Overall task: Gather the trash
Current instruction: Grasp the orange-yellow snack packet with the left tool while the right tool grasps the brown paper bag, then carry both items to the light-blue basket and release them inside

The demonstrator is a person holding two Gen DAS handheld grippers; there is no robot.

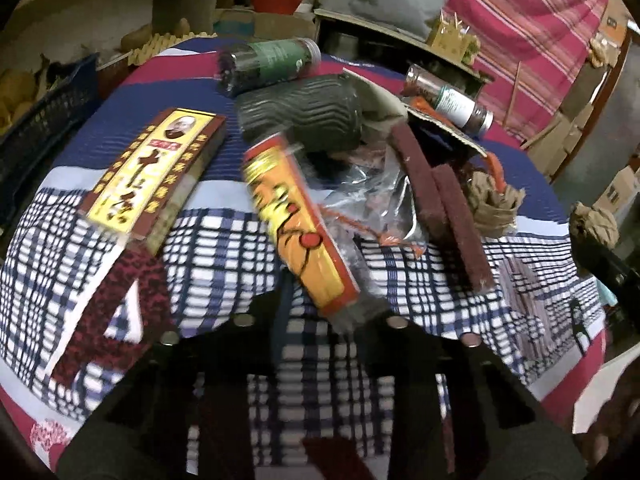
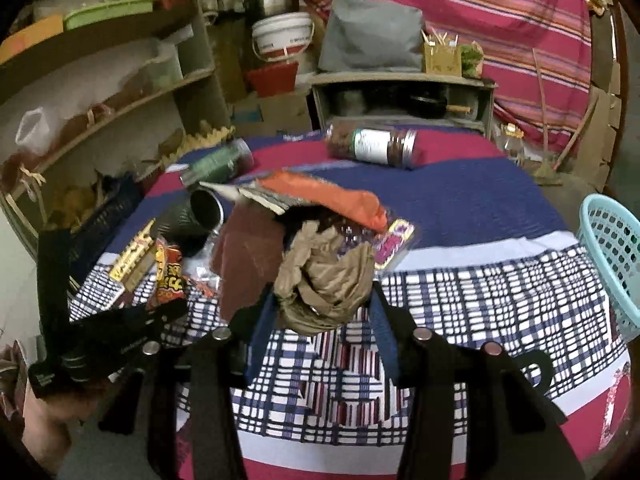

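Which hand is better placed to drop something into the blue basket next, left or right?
Right. The right gripper already clamps the crumpled brown paper, and the basket sits just to its right. The left gripper is busy gripping the orange box.

The left gripper pinches the near end of an orange box. A yellow box lies left of it. A dark ribbed cup lies behind it.

The left gripper angles downward with jaws drawn close together, while the right gripper angles downward too, its blue fingers partly spread
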